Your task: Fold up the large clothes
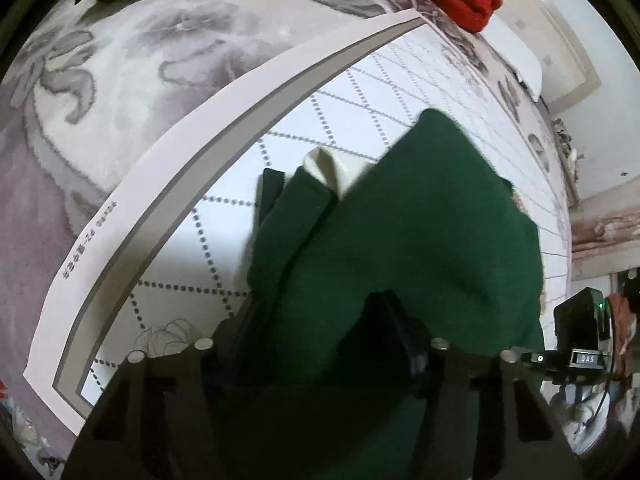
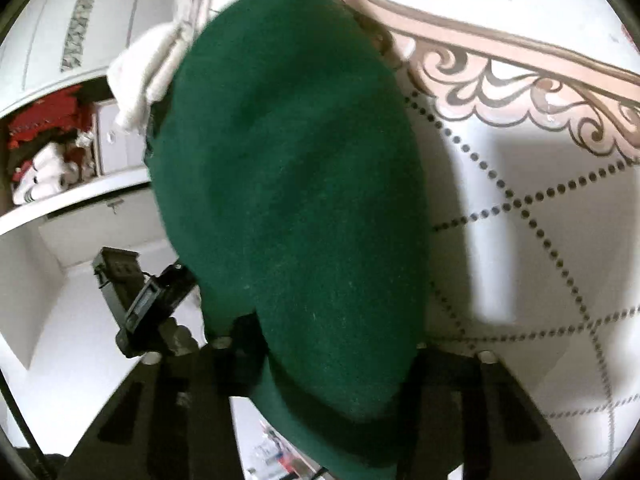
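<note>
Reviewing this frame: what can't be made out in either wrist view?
- Left tongs, left wrist view: the green garment drapes over the tips, so the pads and any grip are hidden.
- Right tongs, right wrist view: the same cloth covers the tips.
- Garment's full shape: cut off by the bottom edge in both views, and blurred in the right one.
- Print on the mat border, left wrist view: too small to read.

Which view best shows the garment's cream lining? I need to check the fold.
The left wrist view: the cream lining peeks out at the green garment's upper edge, against the white mat. The right wrist view shows only green cloth, no lining clearly.
</note>
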Demonstrator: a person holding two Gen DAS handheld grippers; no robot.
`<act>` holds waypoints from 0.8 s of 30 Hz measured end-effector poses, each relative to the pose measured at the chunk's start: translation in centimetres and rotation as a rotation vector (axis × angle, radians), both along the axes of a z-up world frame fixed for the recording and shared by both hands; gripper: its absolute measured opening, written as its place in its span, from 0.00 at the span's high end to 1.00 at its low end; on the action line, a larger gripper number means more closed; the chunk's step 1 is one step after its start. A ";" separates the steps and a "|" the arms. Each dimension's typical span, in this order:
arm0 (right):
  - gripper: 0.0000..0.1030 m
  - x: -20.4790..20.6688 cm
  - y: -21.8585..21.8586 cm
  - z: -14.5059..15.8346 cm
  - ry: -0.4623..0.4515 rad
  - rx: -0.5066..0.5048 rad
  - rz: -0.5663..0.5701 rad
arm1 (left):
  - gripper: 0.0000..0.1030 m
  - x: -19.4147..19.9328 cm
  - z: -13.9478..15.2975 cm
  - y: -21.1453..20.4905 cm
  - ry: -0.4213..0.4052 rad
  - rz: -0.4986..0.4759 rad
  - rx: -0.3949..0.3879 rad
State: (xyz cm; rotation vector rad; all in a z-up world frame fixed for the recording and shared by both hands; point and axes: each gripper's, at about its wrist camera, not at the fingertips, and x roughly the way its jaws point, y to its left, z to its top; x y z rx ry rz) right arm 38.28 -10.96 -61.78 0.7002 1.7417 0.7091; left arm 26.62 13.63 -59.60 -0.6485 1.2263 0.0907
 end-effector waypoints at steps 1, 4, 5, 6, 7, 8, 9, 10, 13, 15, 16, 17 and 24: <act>0.64 -0.2 -0.3 0.6 -0.006 0.006 -0.026 | 0.53 0.3 0.3 -0.1 -0.004 -0.015 0.008; 0.68 -0.6 -1.1 2.4 -0.049 0.034 -0.083 | 0.59 1.3 1.4 -0.7 -0.015 -0.056 0.011; 0.68 -0.5 -1.3 2.9 -0.056 0.042 -0.108 | 0.61 1.4 1.9 -0.8 -0.021 -0.066 0.006; 0.69 -0.5 -1.8 3.4 -0.060 0.042 -0.133 | 0.62 1.8 2.5 -0.9 -0.030 -0.076 -0.003; 0.69 -0.5 -2.4 3.7 -0.054 0.049 -0.159 | 0.62 2.2 2.8 -0.9 -0.033 -0.080 -0.007; 0.69 -0.5 -3.2 3.7 -0.031 0.055 -0.173 | 0.62 2.4 2.9 -0.7 -0.022 -0.080 -0.006; 0.68 -0.4 -4.0 3.5 -0.015 0.045 -0.181 | 0.62 2.6 2.8 -0.7 -0.014 -0.073 -0.011; 0.67 -0.5 -4.5 3.3 -0.013 -0.003 -0.181 | 0.62 2.5 2.7 -0.6 -0.012 -0.050 -0.026; 0.41 -1.5 -5.4 2.2 -0.002 -0.139 -0.139 | 0.62 0.4 2.9 -0.4 -0.020 0.056 -0.076; 0.36 -2.1 -6.2 1.5 0.035 -0.133 -0.154 | 0.60 -2.0 3.4 -0.6 -0.020 0.146 -0.106; 0.36 -2.4 -6.7 1.5 0.046 -0.123 -0.164 | 0.60 -3.9 3.6 -0.7 -0.026 0.199 -0.119; 0.36 -2.6 -7.0 1.6 0.048 -0.118 -0.167 | 0.59 -5.5 3.8 -0.9 -0.027 0.241 -0.127; 0.28 -4.2 -9.7 1.4 0.034 -0.132 -0.178 | 0.35 -17.3 -0.7 -3.5 0.024 0.550 -0.353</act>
